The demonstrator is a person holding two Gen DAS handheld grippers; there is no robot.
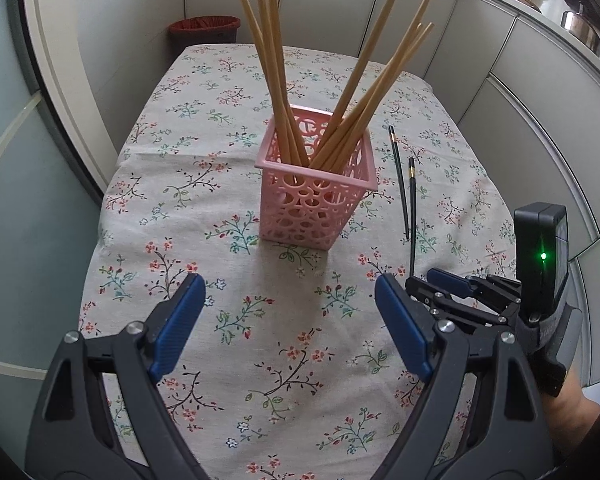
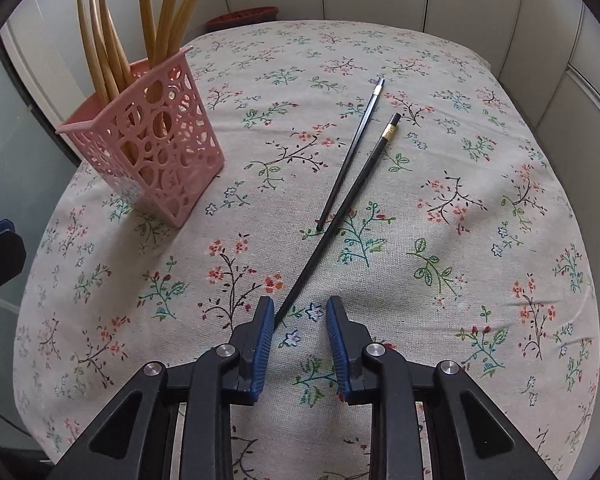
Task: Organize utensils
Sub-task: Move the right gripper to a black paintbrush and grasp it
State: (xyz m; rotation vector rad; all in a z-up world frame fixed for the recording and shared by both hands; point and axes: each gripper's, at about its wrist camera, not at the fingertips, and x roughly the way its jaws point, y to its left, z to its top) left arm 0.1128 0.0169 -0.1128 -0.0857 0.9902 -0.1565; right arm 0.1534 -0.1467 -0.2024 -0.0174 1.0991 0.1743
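Note:
A pink perforated basket (image 1: pixel 315 196) stands upright on the floral tablecloth and holds several wooden chopsticks (image 1: pixel 352 92). It also shows at the left of the right wrist view (image 2: pixel 152 140). Two black chopsticks lie on the cloth right of the basket: a shorter one (image 2: pixel 352 154) and a longer gold-banded one (image 2: pixel 340 212). They also show in the left wrist view (image 1: pixel 400 184). My right gripper (image 2: pixel 298 320) is open, its fingers low at the near tip of the longer black chopstick. My left gripper (image 1: pixel 288 308) is open wide and empty, in front of the basket.
The table (image 1: pixel 204 240) is covered by a floral cloth and stands against white tiled walls. A red bin (image 1: pixel 205 30) sits beyond the far edge. A glass door is to the left. A counter with pots (image 1: pixel 580 28) is at far right.

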